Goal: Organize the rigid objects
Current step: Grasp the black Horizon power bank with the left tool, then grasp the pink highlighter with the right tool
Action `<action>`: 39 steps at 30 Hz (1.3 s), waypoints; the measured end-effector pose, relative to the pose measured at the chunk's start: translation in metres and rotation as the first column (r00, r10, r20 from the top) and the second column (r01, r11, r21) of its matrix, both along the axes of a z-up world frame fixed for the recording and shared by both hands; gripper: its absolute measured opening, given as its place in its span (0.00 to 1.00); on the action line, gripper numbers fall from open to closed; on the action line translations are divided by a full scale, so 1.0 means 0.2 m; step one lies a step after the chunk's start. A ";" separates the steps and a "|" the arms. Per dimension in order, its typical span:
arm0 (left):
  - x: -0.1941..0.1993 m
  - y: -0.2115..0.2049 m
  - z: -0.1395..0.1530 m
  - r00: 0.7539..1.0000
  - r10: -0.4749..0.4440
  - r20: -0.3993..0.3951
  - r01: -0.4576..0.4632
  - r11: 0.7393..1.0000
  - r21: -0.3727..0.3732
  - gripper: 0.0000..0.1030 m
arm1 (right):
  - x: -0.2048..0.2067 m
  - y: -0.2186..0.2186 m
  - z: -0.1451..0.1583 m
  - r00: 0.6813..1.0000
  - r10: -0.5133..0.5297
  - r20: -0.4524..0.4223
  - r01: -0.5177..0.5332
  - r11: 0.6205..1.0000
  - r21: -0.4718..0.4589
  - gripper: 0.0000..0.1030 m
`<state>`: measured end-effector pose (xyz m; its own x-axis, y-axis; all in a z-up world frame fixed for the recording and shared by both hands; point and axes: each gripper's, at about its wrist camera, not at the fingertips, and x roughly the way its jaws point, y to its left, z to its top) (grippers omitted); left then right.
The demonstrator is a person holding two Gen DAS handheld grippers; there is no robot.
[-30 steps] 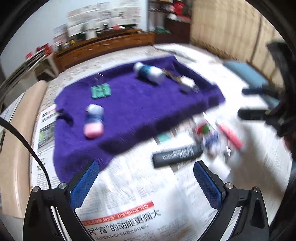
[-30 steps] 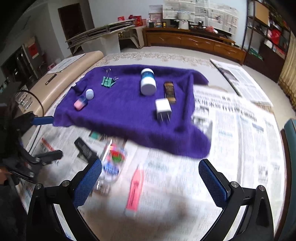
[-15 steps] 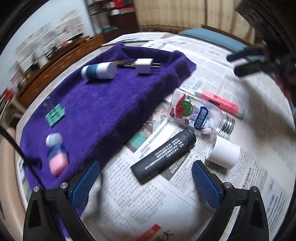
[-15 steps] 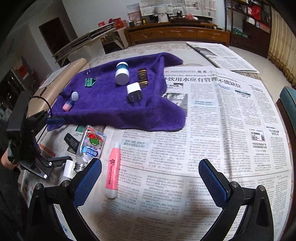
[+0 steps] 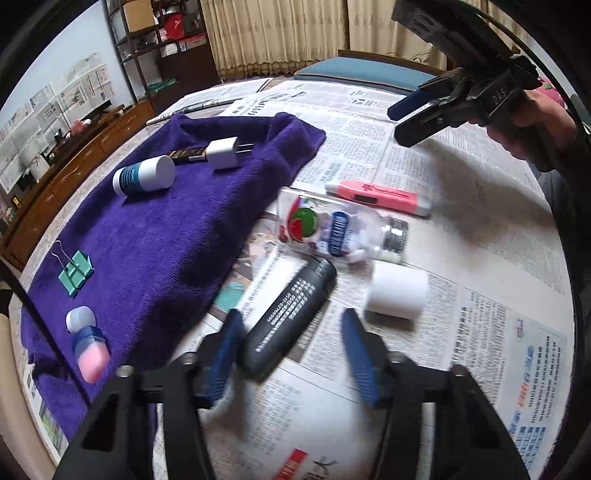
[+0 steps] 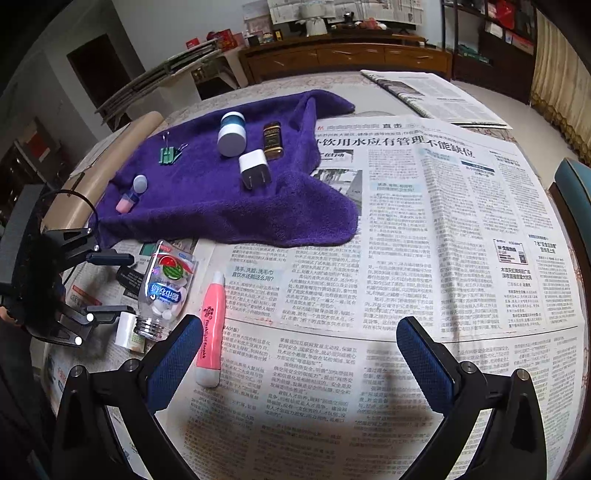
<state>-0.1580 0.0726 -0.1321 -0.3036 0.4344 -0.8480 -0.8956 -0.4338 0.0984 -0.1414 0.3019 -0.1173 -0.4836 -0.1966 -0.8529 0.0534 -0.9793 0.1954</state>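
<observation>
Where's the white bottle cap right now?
In the left wrist view, the white bottle cap lies on the newspaper, just past the left claw's right finger, beside the clear bottle's threaded neck.

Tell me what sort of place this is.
Probably a home living or dining room: a long wooden sideboard against the wall, dark open shelves of household goods, beige pleated curtains, and a round table covered in printed newspaper.

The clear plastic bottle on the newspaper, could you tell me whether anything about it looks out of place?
Yes. The clear plastic bottle with the watermelon label lies on its side on the newspaper, uncapped: its threaded neck is bare. The white cylindrical cap sits loose just beside the neck. Nothing appears spilled outside it.
</observation>
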 end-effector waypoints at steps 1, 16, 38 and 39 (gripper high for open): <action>0.01 0.00 0.00 1.000 0.001 0.001 -0.001 1.000 -0.006 0.42 | 0.00 -0.01 0.00 1.000 0.005 0.000 -0.005 1.000 0.000 1.00; -0.02 0.04 0.00 0.995 0.055 0.088 -0.054 0.998 -0.014 0.29 | 0.01 0.00 -0.01 1.000 0.006 0.015 -0.006 1.000 -0.007 1.00; 0.18 -0.27 0.09 0.898 0.435 0.064 -0.439 0.890 0.118 0.21 | 0.06 -0.28 -0.08 0.990 0.142 0.015 -0.143 0.984 0.104 0.95; 0.18 -0.27 0.09 0.896 0.439 0.061 -0.443 0.889 0.117 0.21 | 0.06 -0.30 -0.09 0.990 0.137 0.011 -0.138 0.984 0.112 0.92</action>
<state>-0.1221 0.0177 -0.1137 -0.4618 0.3645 -0.8086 -0.6108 -0.7918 -0.0081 -0.1294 0.2421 -0.1359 -0.4559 -0.1636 -0.8749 0.1886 -0.9784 0.0846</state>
